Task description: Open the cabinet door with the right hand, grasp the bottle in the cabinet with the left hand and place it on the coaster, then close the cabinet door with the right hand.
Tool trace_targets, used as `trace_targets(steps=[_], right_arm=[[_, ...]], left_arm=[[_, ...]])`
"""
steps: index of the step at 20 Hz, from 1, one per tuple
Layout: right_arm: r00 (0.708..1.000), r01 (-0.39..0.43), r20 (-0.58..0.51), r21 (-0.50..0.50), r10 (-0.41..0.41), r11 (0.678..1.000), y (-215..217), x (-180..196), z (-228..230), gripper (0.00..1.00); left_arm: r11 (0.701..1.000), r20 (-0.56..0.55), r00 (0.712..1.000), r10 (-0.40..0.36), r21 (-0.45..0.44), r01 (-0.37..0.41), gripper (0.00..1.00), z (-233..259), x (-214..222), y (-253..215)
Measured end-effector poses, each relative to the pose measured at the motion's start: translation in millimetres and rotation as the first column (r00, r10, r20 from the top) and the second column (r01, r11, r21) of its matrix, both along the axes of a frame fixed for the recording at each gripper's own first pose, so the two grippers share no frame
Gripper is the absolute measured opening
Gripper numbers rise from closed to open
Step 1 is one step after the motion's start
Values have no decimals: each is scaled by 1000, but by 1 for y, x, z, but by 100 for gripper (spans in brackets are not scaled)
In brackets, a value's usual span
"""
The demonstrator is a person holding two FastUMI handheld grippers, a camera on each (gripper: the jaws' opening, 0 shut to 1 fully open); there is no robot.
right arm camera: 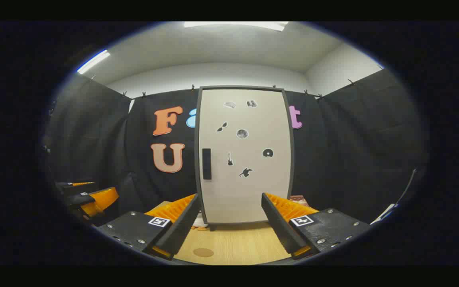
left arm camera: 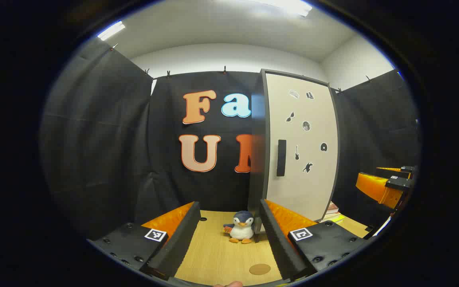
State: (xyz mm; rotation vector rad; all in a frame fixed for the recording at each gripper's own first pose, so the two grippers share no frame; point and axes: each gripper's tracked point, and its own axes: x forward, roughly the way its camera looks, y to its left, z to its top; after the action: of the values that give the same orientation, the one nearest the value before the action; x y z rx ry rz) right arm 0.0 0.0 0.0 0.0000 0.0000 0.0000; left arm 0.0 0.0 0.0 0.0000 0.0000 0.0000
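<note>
Opening step not yet begun: door (right arm camera: pixel 245 155) closed, straight ahead of the right gripper (right arm camera: pixel 229 223) and well apart from its spread, empty jaws, with the handle (right arm camera: pixel 206 164) up and left of their gap. Bottle hidden behind the door, so cannot tell its spot; coaster (left arm camera: pixel 259 269) on the table (left arm camera: pixel 213 255) low between the left gripper (left arm camera: pixel 225 243) jaws, likewise spread and empty, a penguin (left arm camera: pixel 240 227) farther ahead. Next, probably: right jaws forward and up to straddle the handle, then close and pull.
</note>
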Motion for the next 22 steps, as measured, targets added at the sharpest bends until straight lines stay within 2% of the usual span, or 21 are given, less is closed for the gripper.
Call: trace_targets(steps=[1, 2, 3, 5, 7, 17, 22], right_arm=[[1000, 0, -3, 2, 0, 1000, 1, 1, -1, 94], [1000, -1, -6, 4, 1, 1000, 2, 2, -2, 94], [1000, -1, -7, 7, 1, 1000, 4, 2, -2, 94], [1000, -2, -9, 9, 2, 1000, 6, 4, -2, 96], [1000, 1, -9, 7, -1, 1000, 8, 5, -3, 94], [1000, 22, -22, 15, -21, 1000, 21, 6, -8, 94], [1000, 16, -20, 31, -15, 999, 27, 20, -8, 94]], left_arm=[[1000, 1, 1000, -1, 2, 1, 94, 0, -1, 2], [1000, 3, 1000, -2, 1, 2, 99, 1, 0, 3], [1000, 4, 1000, -2, 1, 2, 96, 2, 1, 4], [1000, 7, 1000, -1, 3, 1, 99, 1, 2, 8], [1000, 7, 1000, -2, 1, 2, 96, 2, 4, 11], [1000, -9, 1000, -22, -3, 22, 96, -4, 13, 23], [1000, -15, 999, -30, 1, 30, 96, -8, 21, 24]])
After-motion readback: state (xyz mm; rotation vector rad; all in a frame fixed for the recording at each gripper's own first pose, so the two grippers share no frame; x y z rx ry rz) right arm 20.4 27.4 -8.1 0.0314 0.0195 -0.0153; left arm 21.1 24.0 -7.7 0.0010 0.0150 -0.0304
